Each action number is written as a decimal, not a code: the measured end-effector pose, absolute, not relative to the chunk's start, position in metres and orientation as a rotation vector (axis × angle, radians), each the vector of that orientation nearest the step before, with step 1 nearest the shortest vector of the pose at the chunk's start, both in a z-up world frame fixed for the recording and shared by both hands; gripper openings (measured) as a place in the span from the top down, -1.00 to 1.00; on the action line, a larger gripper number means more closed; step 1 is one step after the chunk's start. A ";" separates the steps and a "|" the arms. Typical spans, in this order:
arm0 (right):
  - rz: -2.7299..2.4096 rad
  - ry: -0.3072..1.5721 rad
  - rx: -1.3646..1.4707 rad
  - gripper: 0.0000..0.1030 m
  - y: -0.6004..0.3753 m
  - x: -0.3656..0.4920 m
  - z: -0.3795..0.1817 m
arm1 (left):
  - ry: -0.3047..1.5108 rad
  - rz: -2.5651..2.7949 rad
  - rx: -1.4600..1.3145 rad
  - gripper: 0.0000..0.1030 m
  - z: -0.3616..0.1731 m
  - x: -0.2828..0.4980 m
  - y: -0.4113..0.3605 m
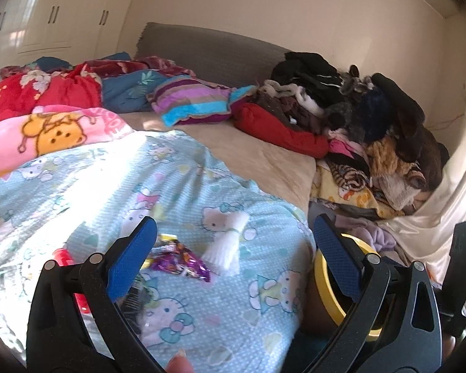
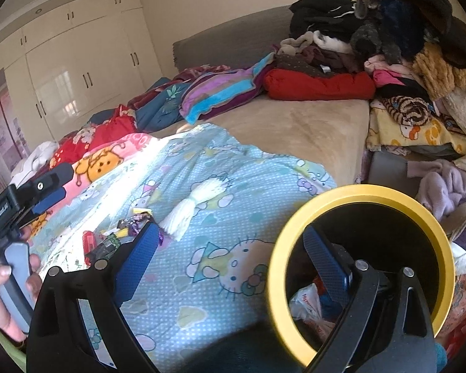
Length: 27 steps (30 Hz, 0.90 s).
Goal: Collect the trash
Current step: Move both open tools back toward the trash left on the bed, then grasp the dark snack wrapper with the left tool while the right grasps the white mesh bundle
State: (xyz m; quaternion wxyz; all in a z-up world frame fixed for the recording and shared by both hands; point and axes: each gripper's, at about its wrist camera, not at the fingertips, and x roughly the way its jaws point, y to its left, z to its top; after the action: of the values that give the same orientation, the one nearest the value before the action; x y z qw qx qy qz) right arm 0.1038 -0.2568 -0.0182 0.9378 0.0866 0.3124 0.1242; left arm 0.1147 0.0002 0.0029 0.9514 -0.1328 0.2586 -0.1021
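A wide bed (image 1: 264, 155) with a tan sheet and a grey headboard fills both views. A pale blue cartoon-cat blanket (image 1: 186, 186) is spread over its near end. A heap of dark, red and yellow clothes (image 1: 357, 118) is piled at the far right corner of the bed, and a striped purple and turquoise pillow (image 1: 189, 102) lies near the headboard.

Beside the bed's near right corner stands a round black bin with a yellow rim (image 2: 357, 194); crumpled white plastic and other rubbish lie in its bottom.

The left gripper (image 1: 233, 251) hovers over the blanket with its blue-padded jaws spread wide and nothing between them. The right gripper (image 2: 230, 258) is likewise wide apart and empty, one finger over the blanket and the other over the bin's mouth. A hand (image 2: 6, 298) holding the left gripper's grey handle shows at the right wrist view's left edge.

On the blanket, a white bundle of thin strands tied at the middle (image 1: 226, 245) lies just beside a crumpled purple foil wrapper (image 1: 180, 259). A small red cylinder (image 1: 63, 256) and further wrappers (image 2: 115, 242) lie near it.
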 end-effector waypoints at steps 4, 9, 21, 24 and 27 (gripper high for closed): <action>0.275 0.643 0.155 -0.78 -0.241 0.108 -0.020 | 0.526 -0.166 -0.276 -0.79 0.002 0.118 0.017; 0.294 0.663 0.143 -0.78 -0.224 0.120 -0.027 | 0.541 -0.123 -0.296 -0.79 -0.005 0.122 0.041; 0.288 0.748 0.120 -0.78 -0.187 0.166 -0.059 | 0.610 -0.034 -0.366 -0.79 -0.029 0.126 0.106; 0.282 0.769 0.113 -0.78 -0.179 0.179 -0.068 | 0.630 -0.030 -0.370 -0.78 -0.036 0.126 0.112; 0.283 0.792 0.112 -0.78 -0.171 0.192 -0.075 | 0.655 -0.053 -0.381 -0.65 -0.043 0.127 0.113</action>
State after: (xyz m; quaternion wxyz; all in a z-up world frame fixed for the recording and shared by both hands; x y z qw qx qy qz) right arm 0.1924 -0.1712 -0.0753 0.9113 0.0542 0.3843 0.1375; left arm 0.1270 0.1134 -0.0427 0.9288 -0.1859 0.3196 -0.0258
